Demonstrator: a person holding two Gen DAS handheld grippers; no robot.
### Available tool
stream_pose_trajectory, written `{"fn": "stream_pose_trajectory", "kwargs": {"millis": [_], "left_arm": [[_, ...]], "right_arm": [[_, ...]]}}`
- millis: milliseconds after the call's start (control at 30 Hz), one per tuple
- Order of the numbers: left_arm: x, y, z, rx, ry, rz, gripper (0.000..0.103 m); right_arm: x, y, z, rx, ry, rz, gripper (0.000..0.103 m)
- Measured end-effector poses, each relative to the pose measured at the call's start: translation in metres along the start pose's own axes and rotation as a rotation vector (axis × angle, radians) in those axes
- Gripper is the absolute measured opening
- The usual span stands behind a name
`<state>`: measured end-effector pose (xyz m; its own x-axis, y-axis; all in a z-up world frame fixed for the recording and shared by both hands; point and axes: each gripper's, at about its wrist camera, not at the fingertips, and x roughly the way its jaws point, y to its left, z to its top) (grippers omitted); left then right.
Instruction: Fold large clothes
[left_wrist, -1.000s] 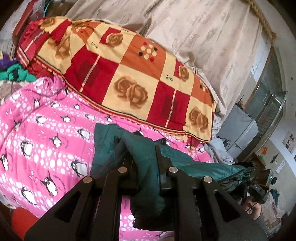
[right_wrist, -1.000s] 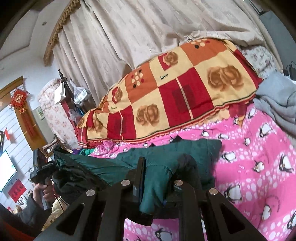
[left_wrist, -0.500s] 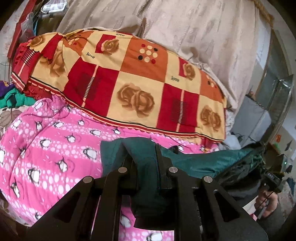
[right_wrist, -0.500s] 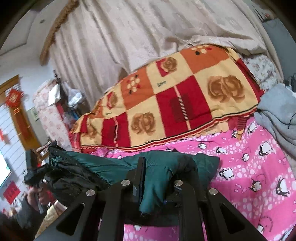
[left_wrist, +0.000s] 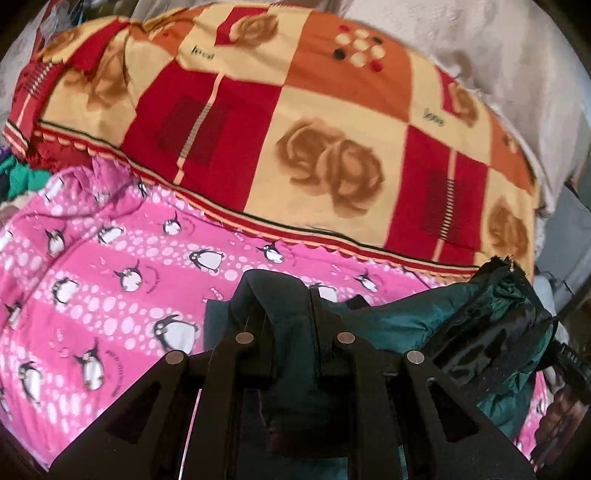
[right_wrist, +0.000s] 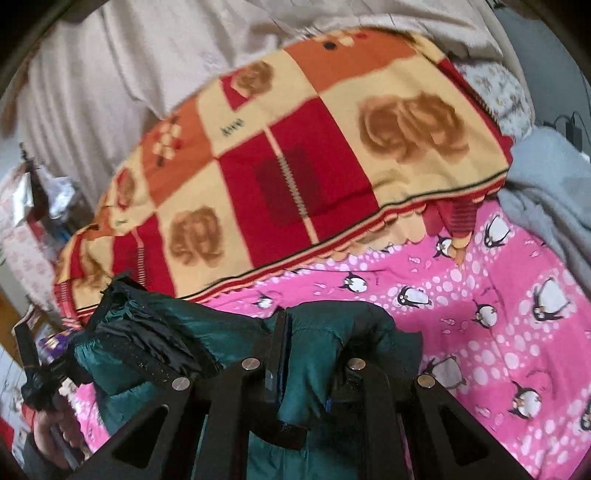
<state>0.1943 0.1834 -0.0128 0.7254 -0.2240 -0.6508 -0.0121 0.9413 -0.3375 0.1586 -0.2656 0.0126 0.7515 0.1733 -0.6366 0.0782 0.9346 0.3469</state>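
A dark green padded jacket (left_wrist: 413, 321) with black lining hangs stretched between both grippers, just above the pink penguin-print bedcover (left_wrist: 110, 280). My left gripper (left_wrist: 291, 314) is shut on one bunched end of it. In the right wrist view my right gripper (right_wrist: 314, 343) is shut on the other end of the jacket (right_wrist: 177, 332), whose fabric spills over the fingers. The rest of the jacket droops towards the bed. A person's hand (right_wrist: 51, 432) holding the other gripper shows at the lower left of the right wrist view.
A red, orange and cream rose-patterned blanket (left_wrist: 295, 122) lies heaped along the far side of the bed, with beige curtains (right_wrist: 110, 66) behind it. A grey cloth (right_wrist: 546, 192) lies at the bed's right side. Clutter and furniture (right_wrist: 33, 206) stand at the far left.
Both grippers have swung forward and down over the bed with the jacket still held; the rose blanket and penguin cover now fill the views, and the room beyond has dropped out of sight.
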Motion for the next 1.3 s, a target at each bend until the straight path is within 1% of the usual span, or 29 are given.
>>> {"fn": "stream_pose_trajectory", "kwargs": {"millis": [167, 367, 467, 600, 733, 800, 867, 967, 1033, 1067, 1100, 1133, 1167, 1200, 1233, 1267, 1300], "left_arm": [[0.039, -0.002, 0.011, -0.038, 0.014, 0.020, 0.012], [0.082, 0.000, 0.020, -0.072, 0.059, 0.032, 0.012], [0.103, 0.003, 0.015, -0.075, 0.081, 0.042, 0.014], [0.129, 0.010, 0.000, -0.094, 0.119, 0.035, 0.015], [0.138, 0.012, -0.005, -0.097, 0.117, 0.033, 0.016], [0.142, 0.014, -0.004, -0.107, 0.135, 0.028, 0.017], [0.144, 0.020, 0.000, -0.141, 0.169, 0.001, 0.018], [0.140, 0.028, 0.007, -0.190, 0.203, -0.046, 0.023], [0.133, 0.028, 0.013, -0.197, 0.214, -0.052, 0.027], [0.128, 0.026, 0.017, -0.193, 0.211, -0.054, 0.034], [0.123, 0.023, 0.020, -0.181, 0.204, -0.055, 0.046], [0.115, 0.017, 0.024, -0.154, 0.190, -0.062, 0.057], [0.109, 0.012, 0.028, -0.129, 0.175, -0.060, 0.089], [0.102, 0.007, 0.032, -0.098, 0.150, -0.033, 0.103], [0.097, 0.004, 0.035, -0.077, 0.123, -0.018, 0.103], [0.092, 0.001, 0.040, -0.054, 0.098, -0.021, 0.103], [0.091, 0.000, 0.043, -0.050, 0.094, -0.027, 0.103]], "right_arm": [[0.047, -0.011, 0.011, 0.056, 0.037, -0.044, 0.013], [0.088, -0.021, 0.018, 0.053, 0.067, -0.078, 0.013], [0.105, -0.028, 0.017, 0.054, 0.076, -0.085, 0.013], [0.127, -0.042, 0.002, 0.067, 0.102, -0.083, 0.013], [0.141, -0.055, -0.010, 0.103, 0.120, -0.051, 0.013], [0.146, -0.059, -0.012, 0.124, 0.138, -0.041, 0.013], [0.147, -0.063, -0.012, 0.152, 0.152, -0.021, 0.016], [0.138, -0.073, -0.010, 0.234, 0.169, 0.061, 0.021], [0.131, -0.079, -0.009, 0.300, 0.169, 0.115, 0.027], [0.126, -0.083, -0.009, 0.348, 0.163, 0.147, 0.034], [0.120, -0.088, -0.009, 0.403, 0.155, 0.184, 0.046], [0.118, -0.089, -0.009, 0.425, 0.150, 0.198, 0.051], [0.113, -0.089, -0.007, 0.447, 0.140, 0.207, 0.062], [0.107, -0.089, -0.005, 0.458, 0.128, 0.204, 0.069], [0.102, -0.088, -0.003, 0.463, 0.115, 0.199, 0.069], [0.097, -0.086, -0.001, 0.462, 0.104, 0.190, 0.069], [0.094, -0.085, 0.000, 0.460, 0.098, 0.181, 0.069]]}}
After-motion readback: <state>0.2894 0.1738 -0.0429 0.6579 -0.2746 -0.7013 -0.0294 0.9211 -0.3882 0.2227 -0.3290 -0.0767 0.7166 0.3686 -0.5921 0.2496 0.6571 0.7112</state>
